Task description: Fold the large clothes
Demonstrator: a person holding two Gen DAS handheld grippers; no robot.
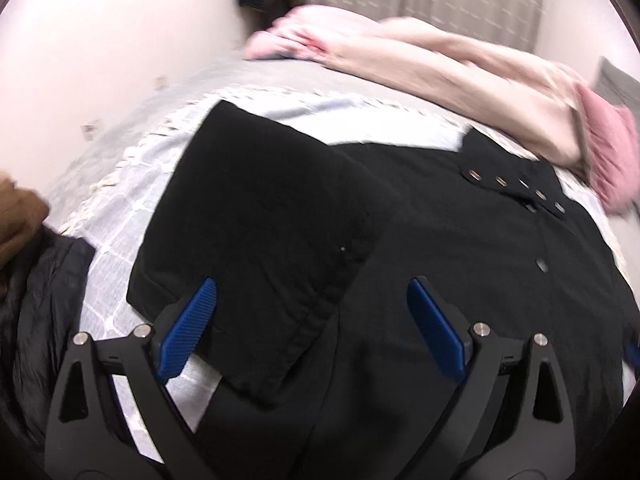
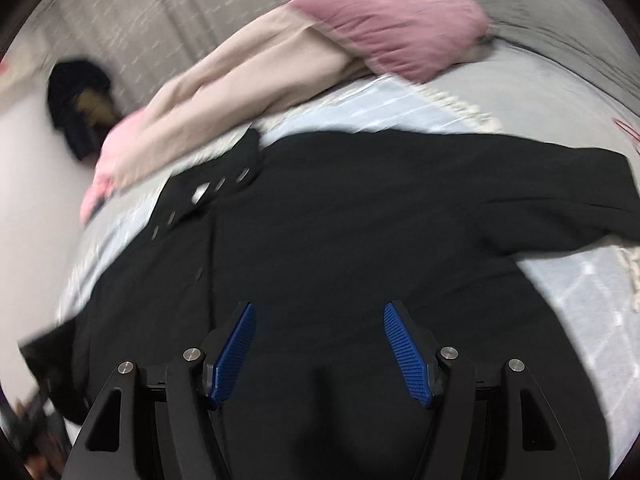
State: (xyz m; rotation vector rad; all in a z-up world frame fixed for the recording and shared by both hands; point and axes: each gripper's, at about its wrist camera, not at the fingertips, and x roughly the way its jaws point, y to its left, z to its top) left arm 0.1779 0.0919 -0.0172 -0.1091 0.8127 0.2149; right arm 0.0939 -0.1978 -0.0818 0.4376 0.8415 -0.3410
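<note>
A large black coat (image 1: pixel 400 240) with metal snaps (image 1: pixel 500 181) lies spread on the bed. In the left wrist view its left sleeve (image 1: pixel 256 248) is folded inward over the body. My left gripper (image 1: pixel 312 292) hovers open above that sleeve's cuff, nothing between its blue pads (image 1: pixel 188 332). In the right wrist view the same black coat (image 2: pixel 340 240) fills the middle, its other sleeve (image 2: pixel 560 196) stretched out to the right. My right gripper (image 2: pixel 318 316) stands open over the coat's lower body, empty.
A light blue checked blanket (image 1: pixel 132 216) with a fringe covers the grey bed (image 2: pixel 560 92). A beige and pink garment (image 1: pixel 460 64) lies behind the coat, seen also as the beige and pink garment (image 2: pixel 320 52). A dark quilted item (image 1: pixel 44 280) lies at the left edge. Curtains hang behind.
</note>
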